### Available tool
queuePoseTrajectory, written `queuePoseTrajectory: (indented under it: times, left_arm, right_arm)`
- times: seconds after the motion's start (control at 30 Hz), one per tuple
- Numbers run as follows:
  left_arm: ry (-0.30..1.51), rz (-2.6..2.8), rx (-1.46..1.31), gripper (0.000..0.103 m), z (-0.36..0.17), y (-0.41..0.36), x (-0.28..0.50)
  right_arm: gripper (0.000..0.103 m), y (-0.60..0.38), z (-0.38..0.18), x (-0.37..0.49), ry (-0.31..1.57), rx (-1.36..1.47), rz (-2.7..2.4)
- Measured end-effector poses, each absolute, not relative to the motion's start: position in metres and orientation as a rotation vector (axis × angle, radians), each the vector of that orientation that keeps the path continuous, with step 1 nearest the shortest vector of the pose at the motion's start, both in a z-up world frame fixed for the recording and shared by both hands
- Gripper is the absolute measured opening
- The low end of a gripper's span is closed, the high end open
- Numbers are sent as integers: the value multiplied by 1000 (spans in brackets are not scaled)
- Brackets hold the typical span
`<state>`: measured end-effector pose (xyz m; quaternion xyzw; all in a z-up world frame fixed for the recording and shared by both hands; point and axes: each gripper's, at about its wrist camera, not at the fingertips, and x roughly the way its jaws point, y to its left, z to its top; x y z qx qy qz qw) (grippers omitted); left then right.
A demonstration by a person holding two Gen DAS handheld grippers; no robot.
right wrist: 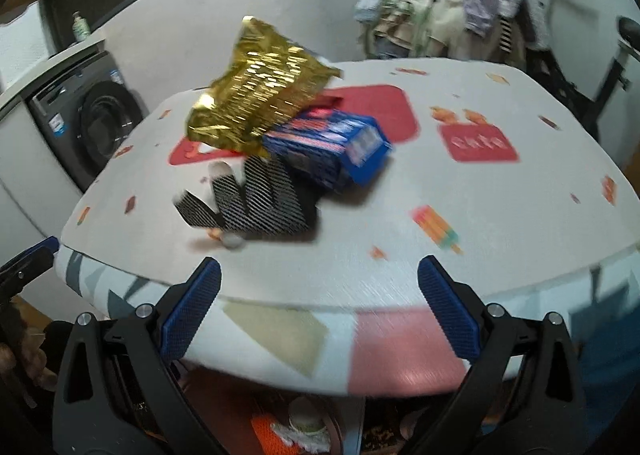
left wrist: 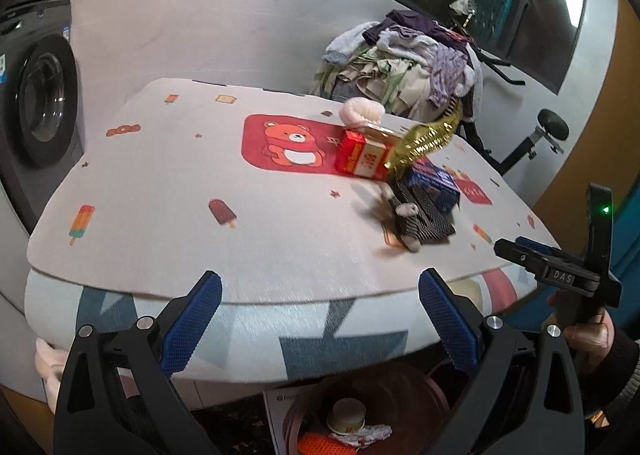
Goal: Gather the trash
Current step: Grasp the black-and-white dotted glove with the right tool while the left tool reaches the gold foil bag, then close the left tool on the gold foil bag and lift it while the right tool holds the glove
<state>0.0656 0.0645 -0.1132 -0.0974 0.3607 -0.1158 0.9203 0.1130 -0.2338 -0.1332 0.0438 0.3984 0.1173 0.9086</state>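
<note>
1. Right now my left tool (left wrist: 320, 319) hangs spread wide with nothing between its blue pads, just short of the near edge of the table (left wrist: 200, 255). My right tool (right wrist: 320, 307) is likewise spread and empty, hovering at the same near edge, seen from its own camera.

2. Below both tools, under the table edge, sits a round bin (left wrist: 384, 387). It already holds a paper cup (left wrist: 347, 415), a crumpled white wrapper (left wrist: 372, 433) and something orange (left wrist: 320, 445), so I judge the collecting is partly done.

3. Left on the table is a cluster of trash: a black-and-white patterned wrapper (right wrist: 256, 199) nearest me, a blue box (right wrist: 336, 147) touching it just behind, a gold foil bag (right wrist: 256, 99) lying tilted across the box, and a red carton (left wrist: 362, 157) behind those, clear only in the left view. A pale fluffy thing (left wrist: 362, 113) lies at the far edge; I cannot tell whether it is trash.

4. By my estimate four pieces remain, and the patterned wrapper is the easiest reach.

5. Around: a washing machine (left wrist: 40, 107) to the left, a heap of laundry (left wrist: 408, 59) beyond the table. Nothing blocks the approach, though the pieces overlap, so lifting one may drag another.
</note>
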Motion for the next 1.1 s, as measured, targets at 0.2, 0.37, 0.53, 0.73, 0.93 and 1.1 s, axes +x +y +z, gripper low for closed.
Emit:
queuePoseTrajectory:
  times: [0.2, 0.37, 0.53, 0.73, 0.93, 1.1]
  left_arm:
    - [743, -221, -224, 96, -115, 77, 79]
    - [759, -216, -243, 96, -123, 84, 86]
    - [784, -224, -243, 96, -134, 80, 90]
    - [776, -263, -227, 96, -132, 70, 88]
    - [755, -292, -224, 96, -122, 61, 87]
    - [748, -323, -216, 96, -116, 48, 85]
  right_arm:
    - [51, -209, -144, 156, 848, 36, 317]
    - [32, -206, -156, 176, 884, 40, 326]
    - [24, -211, -172, 182, 933, 53, 308]
    - [10, -217, -146, 159, 850, 112, 367]
    - [9, -239, -95, 135, 708, 156, 359]
    - [9, -261, -53, 122, 596, 163, 326]
